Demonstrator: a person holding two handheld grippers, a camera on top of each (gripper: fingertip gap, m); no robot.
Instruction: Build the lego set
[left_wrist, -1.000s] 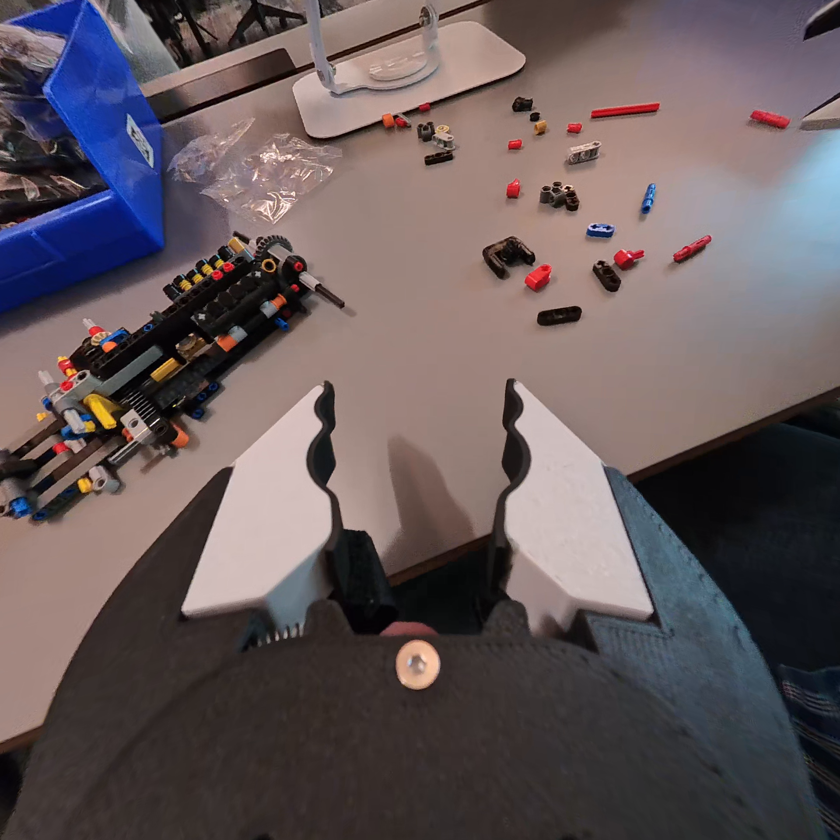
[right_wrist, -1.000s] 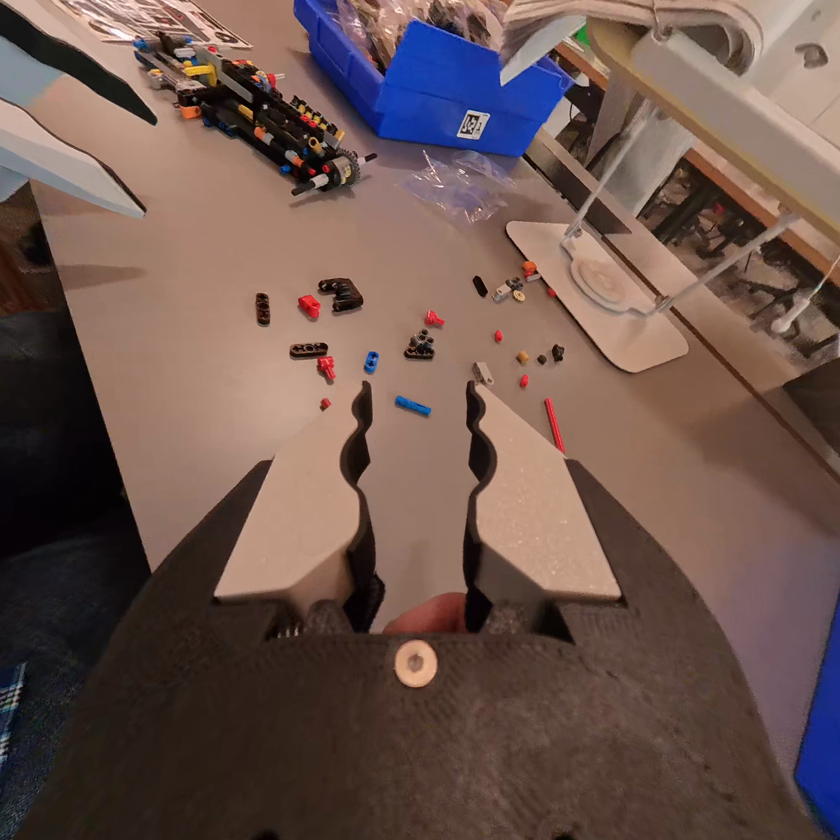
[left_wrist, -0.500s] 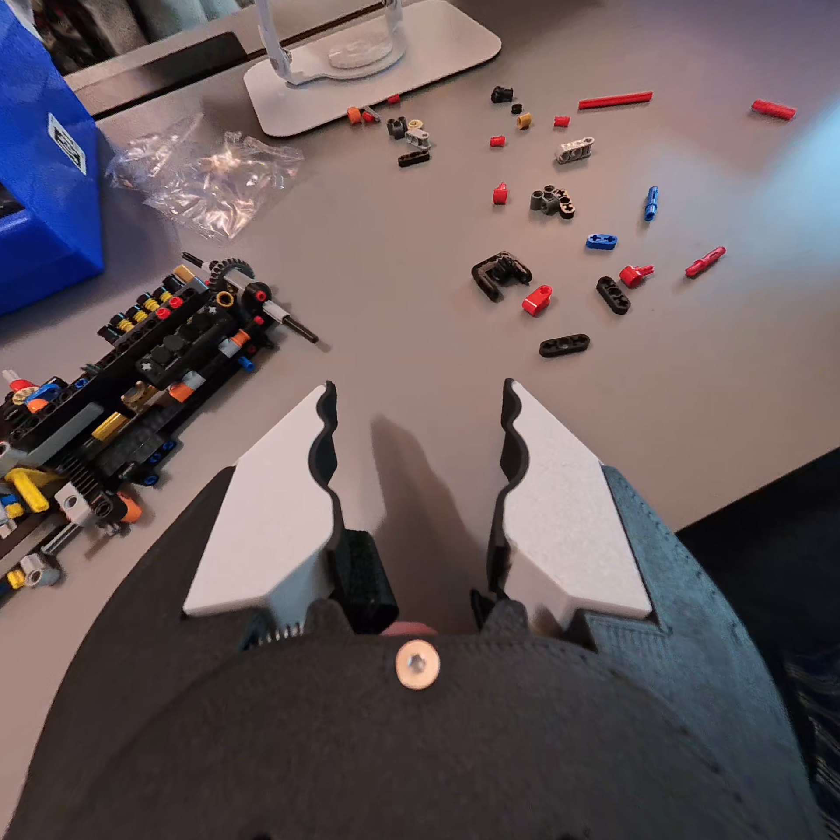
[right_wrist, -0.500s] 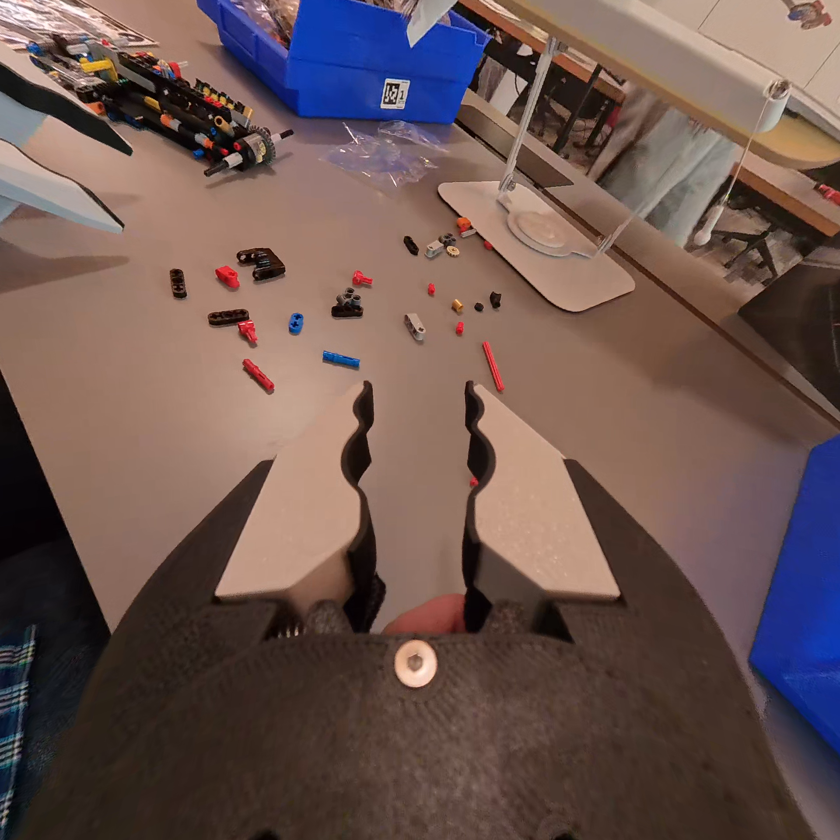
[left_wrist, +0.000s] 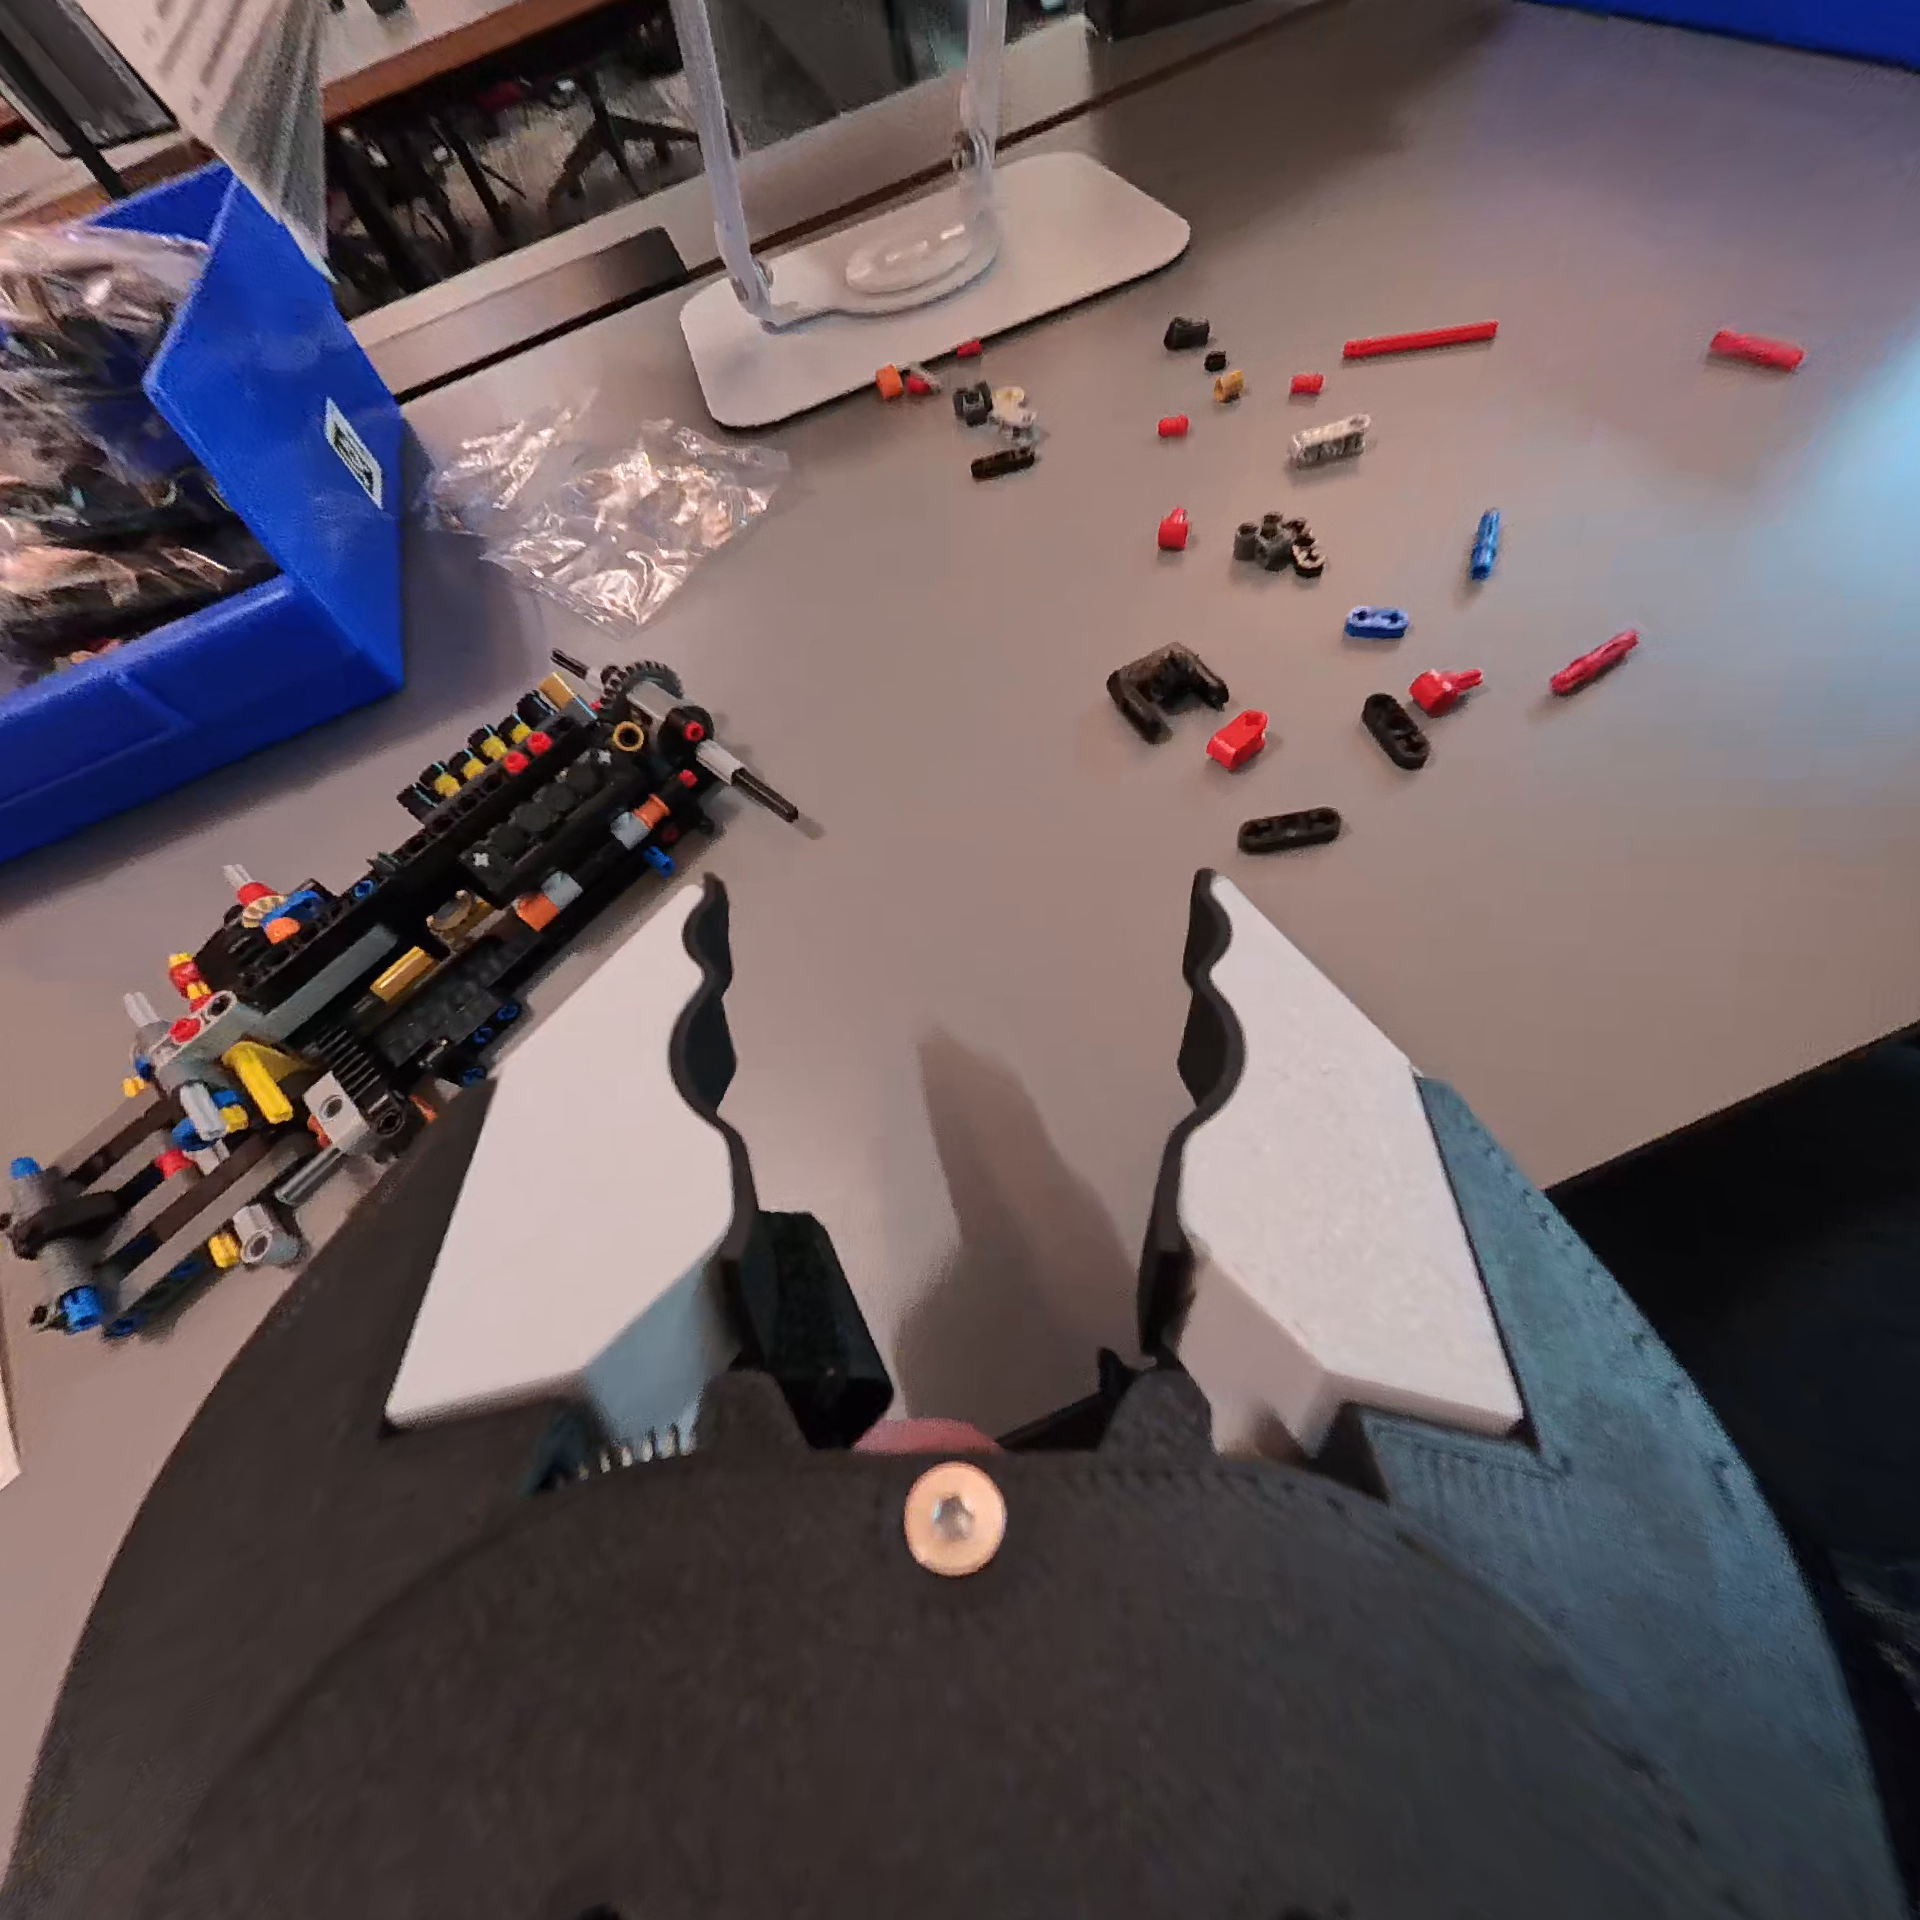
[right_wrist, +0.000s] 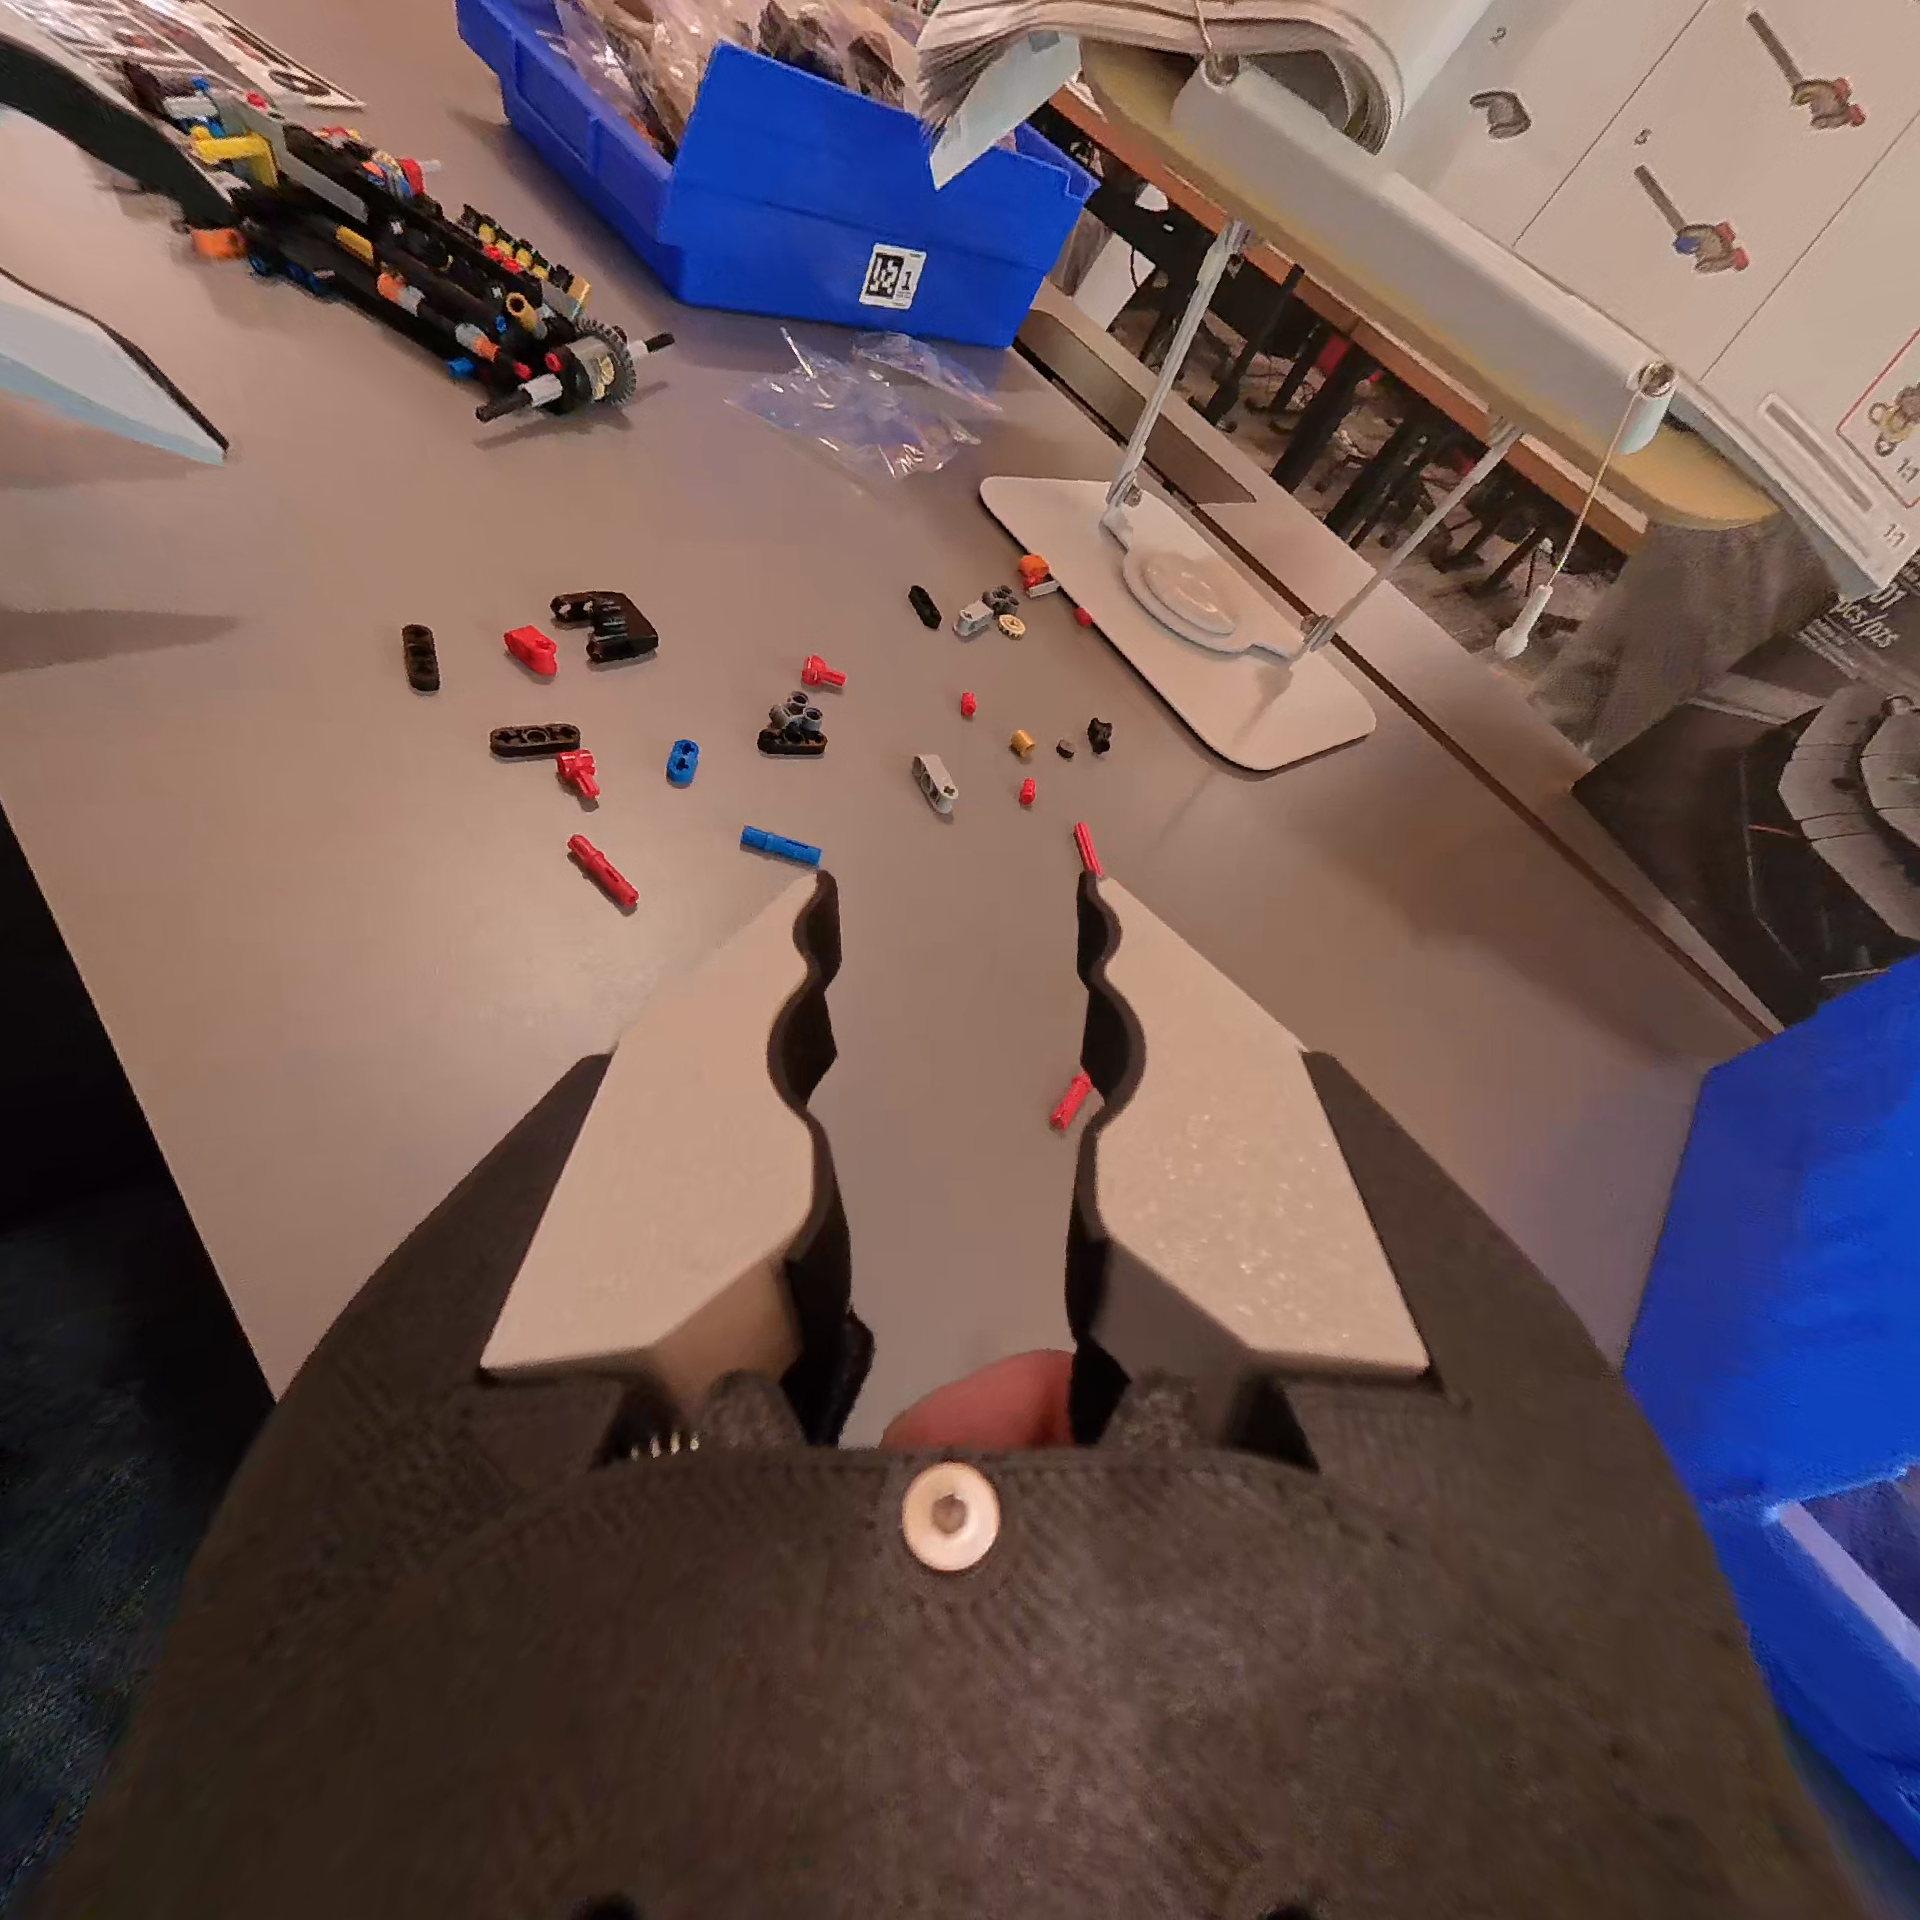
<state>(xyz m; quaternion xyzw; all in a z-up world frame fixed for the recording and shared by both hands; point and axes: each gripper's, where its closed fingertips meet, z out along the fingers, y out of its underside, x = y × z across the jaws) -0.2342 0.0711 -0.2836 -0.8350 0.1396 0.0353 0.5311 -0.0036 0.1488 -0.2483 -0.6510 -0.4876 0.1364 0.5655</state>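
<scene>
A: Logging nearest first. In the left wrist view the left gripper (left_wrist: 956, 894) is hovering low at frame centre, its jaws standing wide apart with nothing between them, only bare grey table (left_wrist: 935, 987) showing through the gap.

B: Same on the right. The right gripper (right_wrist: 951, 894) is sitting at lower centre, jaws parted and gripping nothing. A short red pin (right_wrist: 1070, 1099) is lying on the table just beside the inner edge of the right-hand finger; whether it is touching the finger, I cannot tell.

A: Moving outward. The partly built lego model (left_wrist: 416, 935), long, mostly black with yellow, red and blue bits, is lying at middle left, its near end passing behind the gripper body.

B: Loose pieces are lying scattered at centre right: a black three-hole beam (left_wrist: 1288, 831), a red connector (left_wrist: 1236, 740), a black angled piece (left_wrist: 1164, 688), a blue pin (left_wrist: 1484, 542).

A: Farther up, a crumpled clear bag (left_wrist: 623, 509) is lying beside the blue bin (left_wrist: 281, 436) at upper left.

B: Farthest, a long red axle (left_wrist: 1418, 340) is lying at upper right, near the white stand base (left_wrist: 1081, 234) at top centre.
</scene>
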